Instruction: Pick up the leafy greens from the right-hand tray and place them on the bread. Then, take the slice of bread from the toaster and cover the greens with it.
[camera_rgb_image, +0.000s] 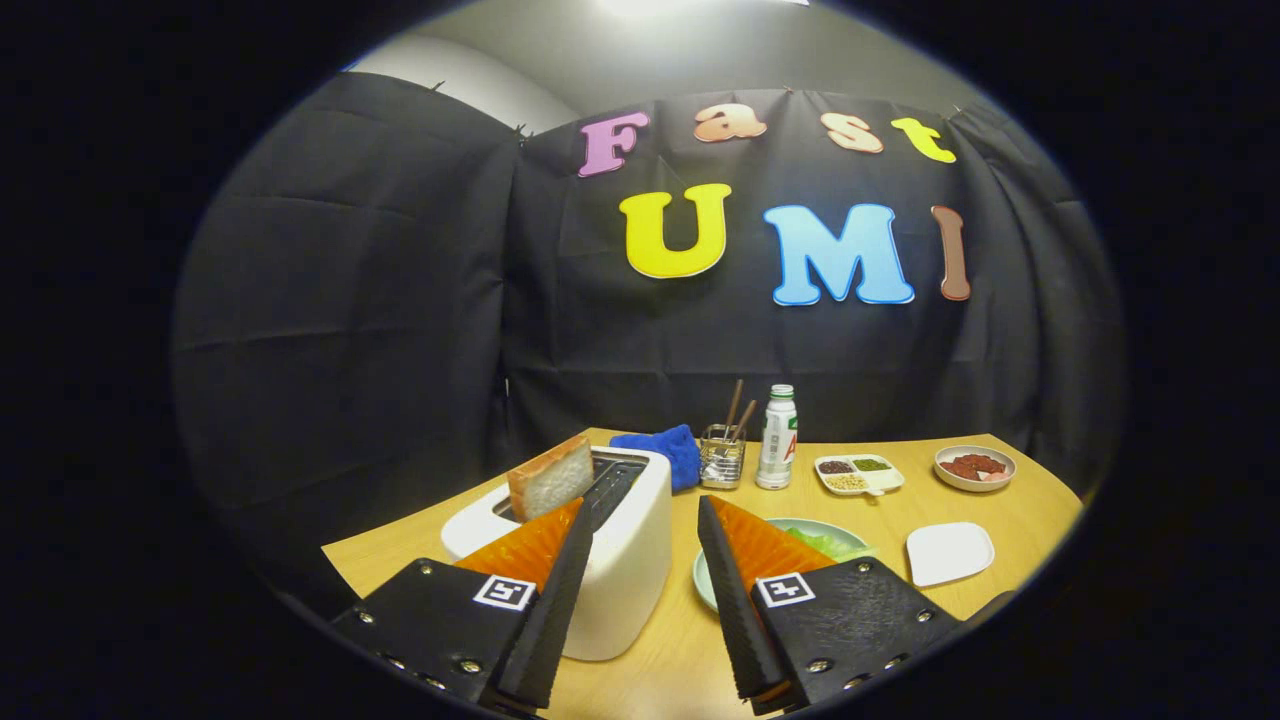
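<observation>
Gripper view shows the gripper (645, 600) spread wide and empty, its fingers low over the worktop (890, 610). One slice of bread (550, 477) stands up in the near slot of the single white toaster (620, 570), just beyond the left finger, so the covering step looks left to do. Leafy greens (828, 542) lie on one pale green plate (705, 585) behind the right finger; whether bread sits under them I cannot tell. One small white tray (950, 552) rests bare beside it. Farther back stand one bottle (778, 437), one blue cloth (665, 450), one divided dish (860, 474) and one bowl (975, 467).
</observation>
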